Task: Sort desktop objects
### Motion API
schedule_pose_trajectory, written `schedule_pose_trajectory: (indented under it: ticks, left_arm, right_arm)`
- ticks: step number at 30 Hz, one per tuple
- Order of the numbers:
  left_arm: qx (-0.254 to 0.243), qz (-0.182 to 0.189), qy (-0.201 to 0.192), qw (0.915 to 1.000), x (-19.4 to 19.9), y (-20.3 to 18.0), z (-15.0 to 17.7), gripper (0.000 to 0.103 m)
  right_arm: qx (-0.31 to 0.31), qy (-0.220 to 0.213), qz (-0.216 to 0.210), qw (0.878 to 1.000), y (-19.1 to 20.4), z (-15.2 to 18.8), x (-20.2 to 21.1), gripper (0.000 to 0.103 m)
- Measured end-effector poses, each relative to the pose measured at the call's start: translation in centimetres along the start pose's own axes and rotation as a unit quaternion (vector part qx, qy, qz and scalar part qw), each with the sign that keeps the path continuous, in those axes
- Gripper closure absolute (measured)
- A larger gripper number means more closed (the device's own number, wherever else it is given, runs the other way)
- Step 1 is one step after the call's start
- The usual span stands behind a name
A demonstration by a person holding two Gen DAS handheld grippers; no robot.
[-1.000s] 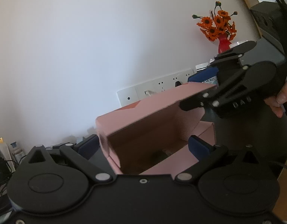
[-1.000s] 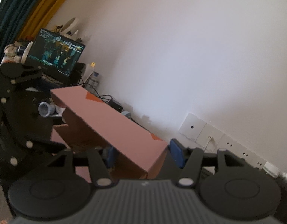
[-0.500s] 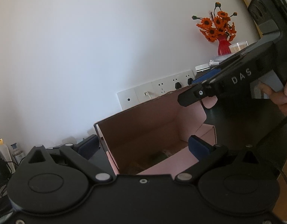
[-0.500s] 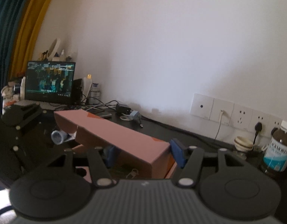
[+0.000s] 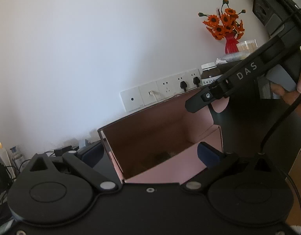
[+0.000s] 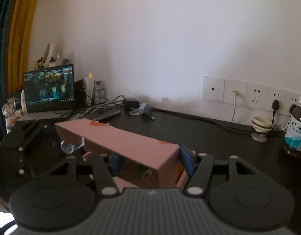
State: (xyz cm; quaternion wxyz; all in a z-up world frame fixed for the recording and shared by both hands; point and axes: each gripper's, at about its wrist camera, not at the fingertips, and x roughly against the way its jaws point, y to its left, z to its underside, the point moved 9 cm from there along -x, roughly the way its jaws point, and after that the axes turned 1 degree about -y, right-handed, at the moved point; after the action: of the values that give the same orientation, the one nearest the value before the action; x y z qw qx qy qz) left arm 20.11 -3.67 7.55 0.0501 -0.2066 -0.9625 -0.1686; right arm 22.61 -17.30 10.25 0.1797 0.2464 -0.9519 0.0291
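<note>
Right wrist view, nearest first: the right gripper (image 6: 150, 161) is half-closed around the raised lid flap (image 6: 119, 139) of the pink cardboard box (image 6: 166, 174), its blue pads (image 6: 186, 161) pressing the flap's two edges, so it grips the flap. Under the flap a small metal clip (image 6: 147, 174) lies inside the box. Past the far end of the box sits a small clear cup (image 6: 69, 146) on its side, and the left gripper's black body (image 6: 19, 143) stands at the left edge. Farther back on the black desk (image 6: 219, 137) are a brown supplement bottle (image 6: 296, 125), a laptop (image 6: 49, 88) and wall sockets (image 6: 248, 94).

Left wrist view looks into the open box from its other end: the left gripper (image 5: 150, 154) has one blue pad on either side of the box's near end wall (image 5: 115, 160). Whether the pads press it I cannot tell. The box interior is dark and its contents are unclear here. Only this view shows the right gripper from outside, a hand (image 5: 293, 96) on its handle, and behind it a red vase of orange flowers (image 5: 225, 27). The laptop and cup show only from the right.
</note>
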Motion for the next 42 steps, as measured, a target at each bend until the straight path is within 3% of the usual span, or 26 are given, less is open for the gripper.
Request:
schedule_pose_trajectory:
  ticks: [21, 29, 31, 33, 34, 37, 42]
  left_arm:
    - [0.021, 0.017, 0.037, 0.9990, 1.4, -0.1, 2.8, 0.000]
    - [0.020, 0.014, 0.047, 0.9986, 1.0, -0.4, 3.4, 0.000]
    - [0.021, 0.011, 0.050, 0.9984, 0.9, -0.4, 3.6, 0.000]
    - [0.024, 0.009, 0.052, 0.9983, 0.8, -0.2, 3.7, 0.000]
    - [0.026, 0.007, 0.053, 0.9982, 0.8, -0.1, 3.7, 0.000]
    - [0.025, 0.005, 0.056, 0.9981, 0.7, 0.0, 3.7, 0.000]
    - [0.015, -0.002, 0.056, 0.9983, 0.8, -0.1, 3.4, 0.000]
  right_arm:
    - [-0.006, 0.047, -0.010, 0.999, 1.8, 3.2, -0.1, 0.044]
    - [0.022, 0.052, 0.008, 0.998, 2.3, 4.3, -0.9, 0.044]
    - [0.051, 0.042, 0.020, 0.998, 2.7, 4.7, -1.1, 0.042]
    - [0.088, 0.025, 0.029, 0.995, 3.4, 5.0, -1.0, 0.026]
    - [0.105, 0.020, 0.031, 0.994, 3.9, 5.3, -0.9, 0.024]
    - [0.134, 0.013, 0.031, 0.990, 4.5, 5.9, -0.5, 0.023]
    - [0.131, 0.004, 0.032, 0.991, 3.2, 6.1, 0.5, 0.023]
